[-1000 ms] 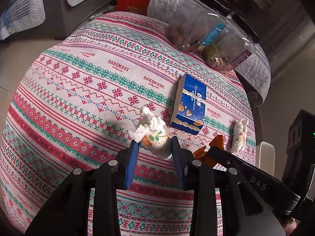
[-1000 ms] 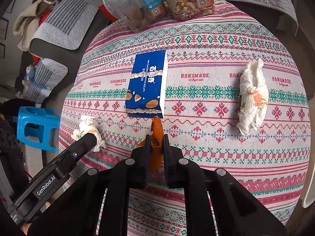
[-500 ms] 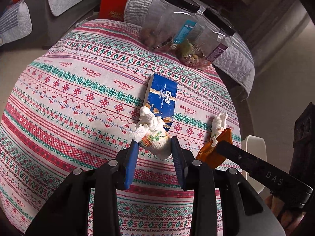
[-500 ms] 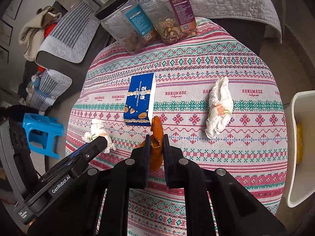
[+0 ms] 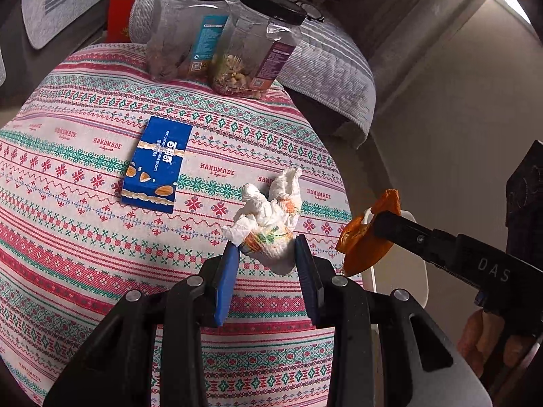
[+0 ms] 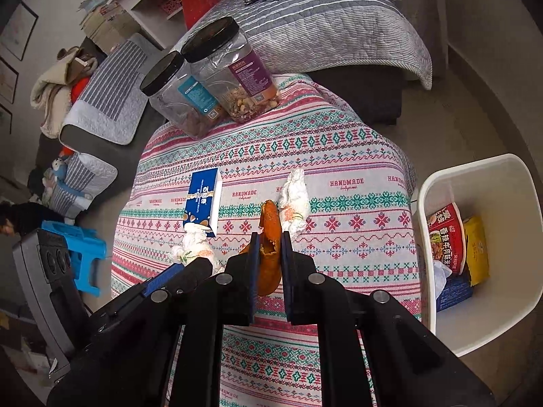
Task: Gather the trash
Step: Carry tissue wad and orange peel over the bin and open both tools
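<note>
2 crumpled white tissues: 1 held above the table (image 5: 85, 237) in the left gripper (image 5: 268, 257) – 1 lying there (image 6: 295, 200). Right gripper (image 6: 269, 247) fingers pinch 1 orange peel (image 6: 269, 234) – beside a white bin (image 6: 482, 305).

The bench (image 6: 359, 156) had a red and green patterned cloth (image 5: 68, 237). On it lay a blue box (image 5: 157, 164), two jars (image 6: 217, 78) side by side, and one crumpled tissue (image 6: 295, 196).
</note>
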Motion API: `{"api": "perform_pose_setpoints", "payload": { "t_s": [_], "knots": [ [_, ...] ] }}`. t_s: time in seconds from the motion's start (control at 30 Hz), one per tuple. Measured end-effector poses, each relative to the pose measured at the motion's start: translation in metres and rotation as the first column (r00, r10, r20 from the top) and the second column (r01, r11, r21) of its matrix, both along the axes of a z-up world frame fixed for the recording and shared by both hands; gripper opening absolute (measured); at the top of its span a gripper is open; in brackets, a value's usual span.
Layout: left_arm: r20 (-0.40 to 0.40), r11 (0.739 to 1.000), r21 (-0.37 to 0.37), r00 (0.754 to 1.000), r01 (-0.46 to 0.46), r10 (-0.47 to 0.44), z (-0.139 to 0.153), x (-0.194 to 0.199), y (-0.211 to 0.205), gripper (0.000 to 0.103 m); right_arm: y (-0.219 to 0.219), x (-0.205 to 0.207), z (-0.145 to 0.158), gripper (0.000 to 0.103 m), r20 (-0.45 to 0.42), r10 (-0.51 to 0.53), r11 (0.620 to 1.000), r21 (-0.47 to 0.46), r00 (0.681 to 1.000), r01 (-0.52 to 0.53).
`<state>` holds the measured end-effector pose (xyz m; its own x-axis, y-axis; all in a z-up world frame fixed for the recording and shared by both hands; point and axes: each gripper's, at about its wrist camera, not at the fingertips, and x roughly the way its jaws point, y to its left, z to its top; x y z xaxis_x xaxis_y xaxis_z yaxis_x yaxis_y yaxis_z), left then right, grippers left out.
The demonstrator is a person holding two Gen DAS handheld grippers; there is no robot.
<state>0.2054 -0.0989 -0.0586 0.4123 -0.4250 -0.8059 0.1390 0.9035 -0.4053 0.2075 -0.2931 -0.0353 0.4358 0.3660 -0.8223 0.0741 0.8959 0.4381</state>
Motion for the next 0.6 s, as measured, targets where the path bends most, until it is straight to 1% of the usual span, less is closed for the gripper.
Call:
{"api": "perform_pose_setpoints", "payload": {
  "t_s": [0.13, 0.27, 0.33, 0.43, 0.5, 0.6],
  "knots": [
    [0.007, 0.997, -0.046, 0.998, 0.061, -0.061, -0.004, -0.008, -0.032, 0.034, -0.042, -0.013, 0.007, 0.011, 0.008, -0.069, 0.997, 0.043, 0.998, 0.069],
    [0.03, 0.986, -0.066, 0.988, 0.155, -0.153, -0.006, -0.02, -0.076, 0.034, -0.096, -0.031, 0.014, 0.011, 0.023, -0.179, 0.983, 0.035, 0.984, 0.178],
    [0.043, 0.974, -0.077, 0.976, 0.214, -0.212, -0.007, -0.028, -0.103, 0.034, -0.122, -0.038, 0.014, 0.011, 0.018, -0.239, 0.971, 0.031, 0.971, 0.238],
    [0.048, 0.95, -0.073, 0.952, 0.304, -0.301, -0.012, -0.04, -0.145, 0.034, -0.153, -0.045, 0.008, 0.011, -0.01, -0.316, 0.949, 0.014, 0.949, 0.316],
    [0.039, 0.935, -0.064, 0.937, 0.349, -0.347, -0.019, -0.047, -0.171, 0.034, -0.164, -0.05, 0.005, 0.011, -0.022, -0.34, 0.94, -0.009, 0.94, 0.34],
    [0.018, 0.917, -0.065, 0.919, 0.394, -0.394, -0.031, -0.056, -0.201, 0.035, -0.178, -0.058, 0.008, 0.012, -0.017, -0.37, 0.928, -0.053, 0.929, 0.369]
  ]
}}
